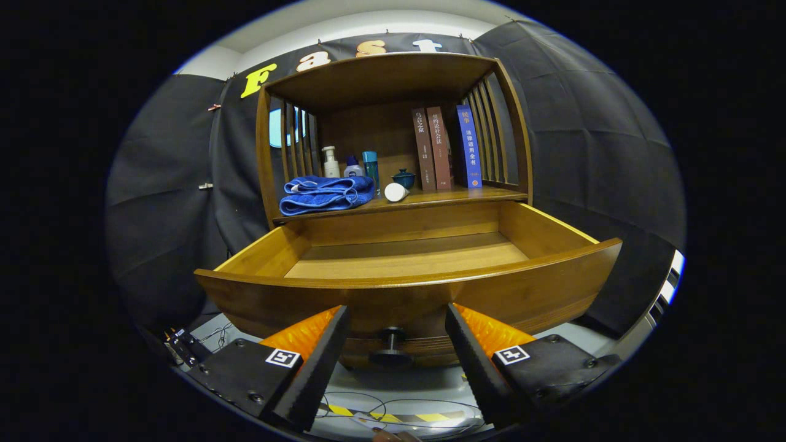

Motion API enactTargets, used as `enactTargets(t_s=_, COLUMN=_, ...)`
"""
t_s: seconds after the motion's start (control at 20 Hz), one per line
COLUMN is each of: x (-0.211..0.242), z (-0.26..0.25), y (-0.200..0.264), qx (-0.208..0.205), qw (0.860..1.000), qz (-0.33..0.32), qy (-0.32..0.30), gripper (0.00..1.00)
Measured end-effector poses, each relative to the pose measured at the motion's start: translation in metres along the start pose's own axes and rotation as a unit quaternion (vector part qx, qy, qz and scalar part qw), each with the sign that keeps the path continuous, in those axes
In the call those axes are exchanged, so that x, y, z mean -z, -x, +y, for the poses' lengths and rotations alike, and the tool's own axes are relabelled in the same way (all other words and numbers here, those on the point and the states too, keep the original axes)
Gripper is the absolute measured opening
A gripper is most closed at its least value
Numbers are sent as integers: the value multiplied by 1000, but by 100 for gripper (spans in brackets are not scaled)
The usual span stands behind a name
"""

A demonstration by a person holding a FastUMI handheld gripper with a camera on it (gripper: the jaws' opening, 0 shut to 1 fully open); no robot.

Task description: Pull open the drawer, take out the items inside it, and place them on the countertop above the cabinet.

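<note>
The wooden drawer point(405, 288) is pulled far out of the cabinet, and the part of its floor that I see is bare wood. Its dark round knob point(391, 345) sits on the drawer front, between my fingers and apart from both. My gripper point(396, 318) is open, with nothing held. On the countertop point(454, 197) above the drawer lie a folded blue towel point(325, 194) and a white cup point(395, 192) on its side. A dark blue lidded bowl point(403, 178) stands just behind the cup.
At the back of the shelf stand a white pump bottle point(331, 163), a small blue-capped bottle point(353, 167) and a teal bottle point(370, 167). Three upright books point(443, 148) lean at the right. Slatted side rails point(491, 132) enclose the countertop. Cables and striped tape point(393, 416) lie on the floor below.
</note>
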State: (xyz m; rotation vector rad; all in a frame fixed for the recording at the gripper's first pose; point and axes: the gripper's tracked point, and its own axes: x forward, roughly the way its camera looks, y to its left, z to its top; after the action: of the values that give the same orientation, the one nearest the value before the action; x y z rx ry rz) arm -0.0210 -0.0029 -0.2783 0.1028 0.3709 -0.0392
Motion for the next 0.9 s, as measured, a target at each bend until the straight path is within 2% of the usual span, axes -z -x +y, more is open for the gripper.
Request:
enactTargets(t_s=0.4, x=-5, z=-8, y=-7, qx=15, qw=1000, qz=2, qy=-2, gripper=96)
enactTargets(t_s=0.9, x=-25, z=-10, y=-63, qx=11, qw=1000, qz=12, qy=-6, gripper=98)
